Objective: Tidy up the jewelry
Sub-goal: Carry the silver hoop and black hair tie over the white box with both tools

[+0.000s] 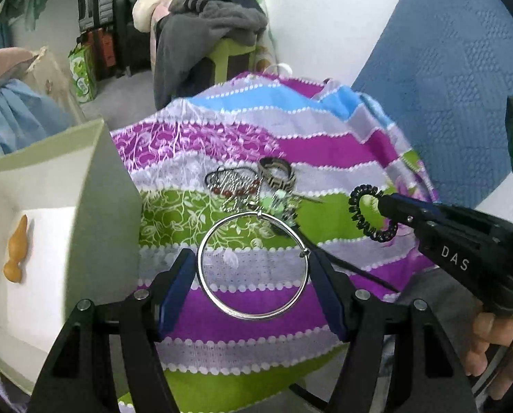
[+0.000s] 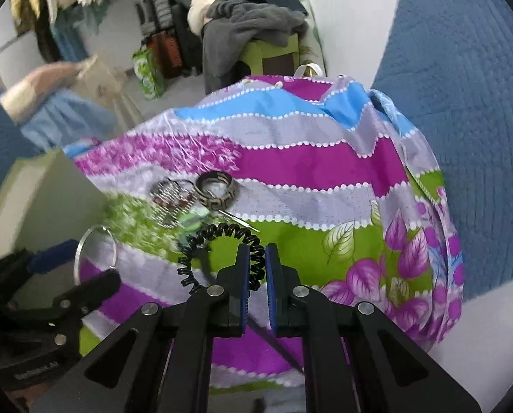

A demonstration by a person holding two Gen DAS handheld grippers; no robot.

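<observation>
A large silver bangle [image 1: 253, 265] sits between the blue pads of my left gripper [image 1: 253, 268], which grips it across its width above the striped cloth [image 1: 256, 340]. It also shows in the right wrist view [image 2: 96, 254]. My right gripper [image 2: 257, 253] is shut on a black spiral band [image 2: 218, 241], seen from the left wrist view too [image 1: 370, 213]. A pile of jewelry [image 1: 246, 189] with red beads, chains and a patterned brown bangle [image 2: 216, 189] lies on the cloth beyond both grippers.
A pale green open box [image 1: 94, 179] stands to the left, with an orange ornament [image 1: 15, 251] inside. A blue quilt [image 1: 445, 86] lies to the right. Clothes are piled on a green stool [image 1: 222, 55] behind the cloth.
</observation>
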